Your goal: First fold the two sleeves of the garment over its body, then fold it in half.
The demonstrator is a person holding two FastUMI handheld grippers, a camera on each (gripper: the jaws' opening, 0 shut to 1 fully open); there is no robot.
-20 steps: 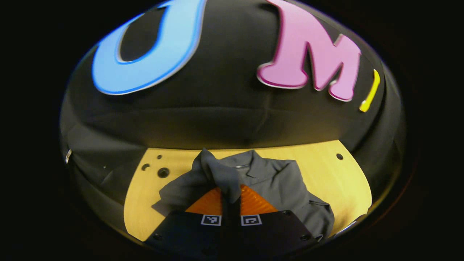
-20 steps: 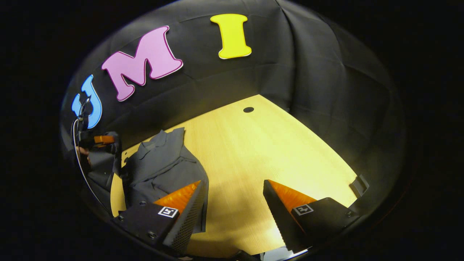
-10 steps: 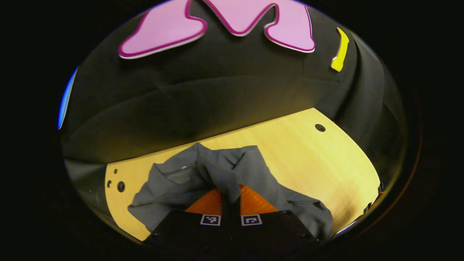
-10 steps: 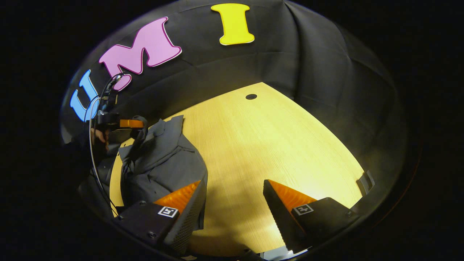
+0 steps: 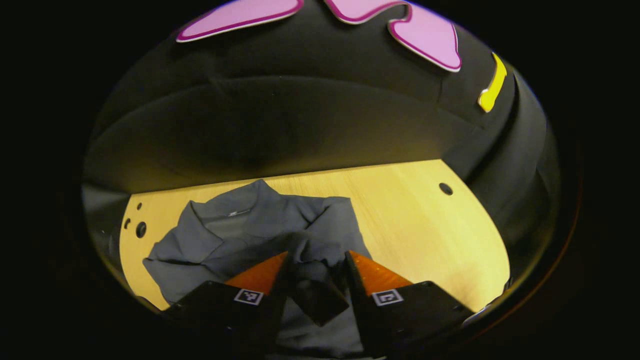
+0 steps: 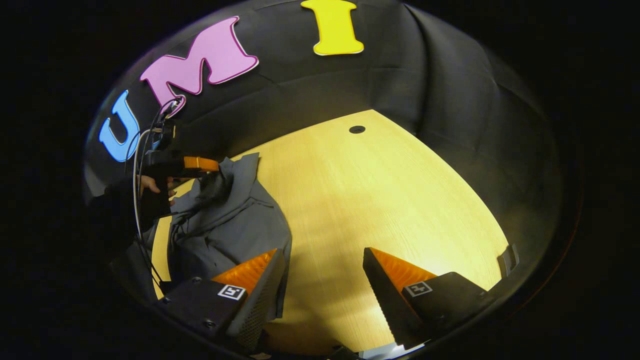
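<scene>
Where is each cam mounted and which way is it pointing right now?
Left gripper view: rides the left gripper, looks forward and down at the shirt on the table; its own fingers stand apart, a sleeve lying between them.
Right gripper view: rides the right gripper, looks across the table; own fingers wide open; off left, the left gripper and the hand holding it.
Shared: shirt, table, left gripper.

A pale wooden table (image 6: 380, 200) carries a grey garment (image 6: 230, 225) lying rumpled near its left edge, collar toward the far edge. Round holes (image 5: 141, 229) pierce the far left corner, another hole (image 6: 357, 129) the far right.
</scene>
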